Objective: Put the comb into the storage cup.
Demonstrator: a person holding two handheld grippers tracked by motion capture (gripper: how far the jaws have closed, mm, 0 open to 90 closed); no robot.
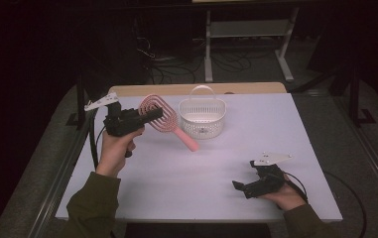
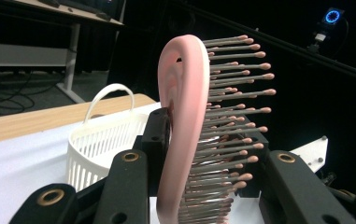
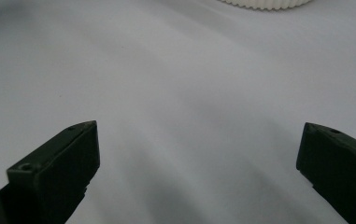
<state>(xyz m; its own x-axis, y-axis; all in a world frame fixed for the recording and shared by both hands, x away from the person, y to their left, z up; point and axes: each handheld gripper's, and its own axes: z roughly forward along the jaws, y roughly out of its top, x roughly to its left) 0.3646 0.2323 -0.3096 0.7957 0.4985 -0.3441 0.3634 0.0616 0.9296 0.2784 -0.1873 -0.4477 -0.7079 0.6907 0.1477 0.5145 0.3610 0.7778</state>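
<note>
A white perforated basket (image 1: 202, 119) with an arched carrying handle stands on the far half of the white table (image 1: 186, 188), near the middle of its width; in the high view a small dark spot shows through the mesh at its floor, too small to identify, and otherwise its interior appears bare. In the left gripper view the same basket (image 2: 102, 144) stands behind and to the left of the jaws, its slatted wall and thin handle plainly visible, its inside hidden by the wall. The pink hairbrush (image 1: 164, 119) is held clear of the tabletop, just to the left of the basket and apart from it, with its oval vented head toward the gripper and its handle slanting down toward the person and toward the basket's front. The left gripper (image 1: 149, 115), raised above the table's left part in the person's left hand (image 1: 114, 148), is clamped on the head of the brush: in the left gripper view the hairbrush (image 2: 185, 135) stands edge-on between the two black jaws, its pink back against the left jaw and its rows of ball-tipped bristles pointing toward the right jaw. The right gripper (image 1: 243, 186) rests low over the near right part of the table, well apart from basket and brush, cradled in the person's right hand (image 1: 285, 196). In the right gripper view the right gripper (image 3: 199, 154) has its jaws spread wide with only bare tabletop between them, grasping nothing; the basket's rim (image 3: 264, 3) crosses the top edge.
</note>
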